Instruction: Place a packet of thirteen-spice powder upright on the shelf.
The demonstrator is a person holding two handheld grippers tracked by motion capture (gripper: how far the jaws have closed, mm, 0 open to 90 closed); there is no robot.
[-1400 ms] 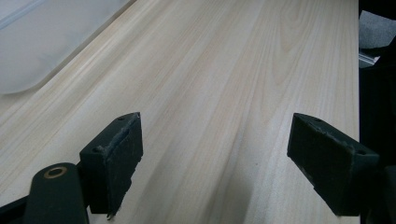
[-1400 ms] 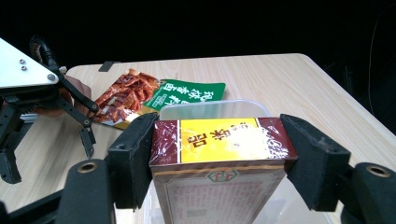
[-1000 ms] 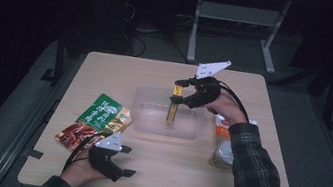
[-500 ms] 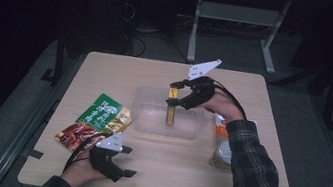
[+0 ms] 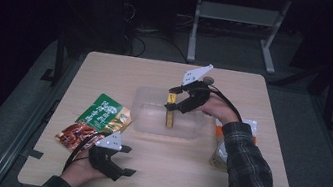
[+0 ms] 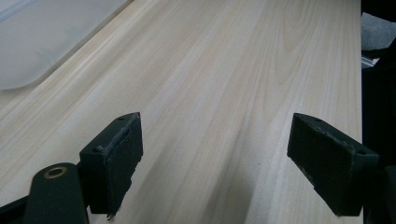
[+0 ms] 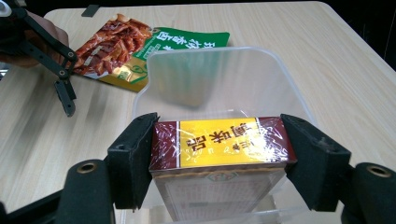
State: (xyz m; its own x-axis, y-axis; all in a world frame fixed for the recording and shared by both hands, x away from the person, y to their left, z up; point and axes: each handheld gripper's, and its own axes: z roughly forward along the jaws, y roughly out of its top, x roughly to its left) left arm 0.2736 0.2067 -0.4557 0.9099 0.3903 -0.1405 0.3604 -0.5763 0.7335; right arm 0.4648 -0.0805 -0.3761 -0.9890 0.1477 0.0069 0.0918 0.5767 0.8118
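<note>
Lowering the box (image 7: 219, 154) into the tub (image 7: 285, 88): your right gripper (image 5: 176, 106) pinches it by its two ends, foil-wrapped yellow-and-maroon carton upright just over the clear, rounded plastic tub. Next, I judge, sink it to the floor, then spread the jaws. Your left gripper (image 6: 229, 158) rests spread and empty on pale wood, glossy pouches (image 5: 94, 122) beside it.

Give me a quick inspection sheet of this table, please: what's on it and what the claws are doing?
Surface: wooden table, light, bare in the middle.
Job's things: yellow-and-maroon box over clear plastic tub.
Clutter: green packet and red packet at left; more packets beside the right sleeve.
Grippers: right claw clamps the box; left claw open above bare wood.
Cables: black cable trails from left claw.
Surroundings: dark room, metal stand behind.
</note>
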